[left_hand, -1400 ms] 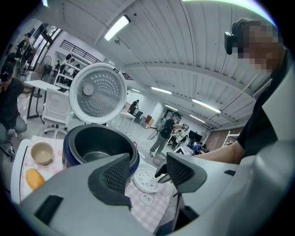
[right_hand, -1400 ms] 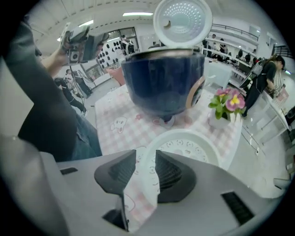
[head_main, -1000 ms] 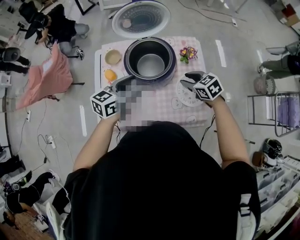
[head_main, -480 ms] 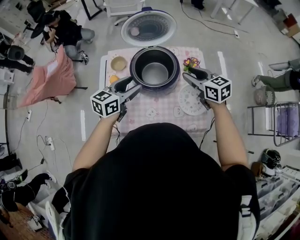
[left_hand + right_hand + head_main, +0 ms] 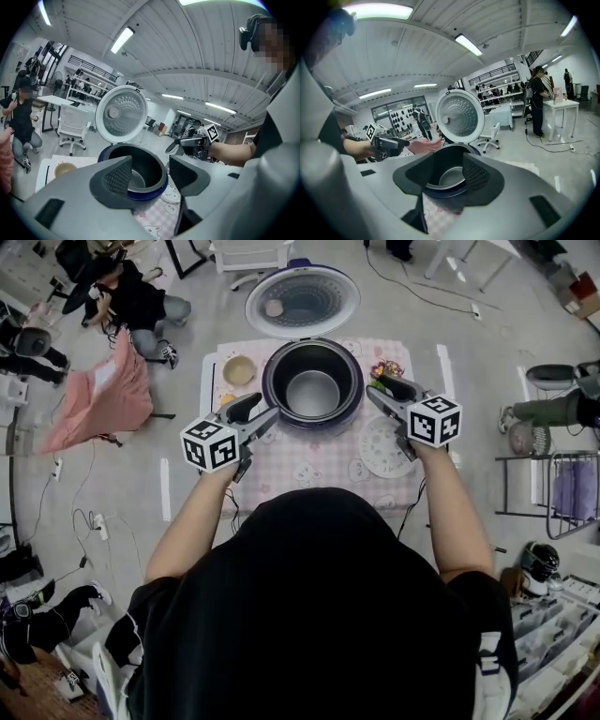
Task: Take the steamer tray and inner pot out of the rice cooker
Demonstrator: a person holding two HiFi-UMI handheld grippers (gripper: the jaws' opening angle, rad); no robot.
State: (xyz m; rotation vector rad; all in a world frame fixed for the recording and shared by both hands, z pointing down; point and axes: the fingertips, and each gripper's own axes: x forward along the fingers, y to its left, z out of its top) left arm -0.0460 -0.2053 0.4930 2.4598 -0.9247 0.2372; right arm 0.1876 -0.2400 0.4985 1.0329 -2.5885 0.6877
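The dark blue rice cooker (image 5: pixel 345 404) stands at the back of the table with its lid (image 5: pixel 302 301) raised. The grey inner pot (image 5: pixel 312 392) sits inside it and looks empty. The white perforated steamer tray (image 5: pixel 382 451) lies flat on the cloth to the cooker's right. My left gripper (image 5: pixel 262 411) hovers open and empty at the cooker's near left rim, with the pot (image 5: pixel 140 171) showing between its jaws. My right gripper (image 5: pixel 382 390) hangs at the near right rim, above the tray. Its jaws have just been opening and nothing is between them.
A pink checked cloth (image 5: pixel 309 465) covers the small table. A tan bowl (image 5: pixel 238 369) sits at back left and a small flower bunch (image 5: pixel 386 367) at back right. People, chairs, a rack (image 5: pixel 562 470) and cables on the floor surround the table.
My right gripper has risen from just over the steamer tray to the cooker's right rim. My left gripper has shifted slightly towards the cooker's left rim. The tray stays on the cloth.
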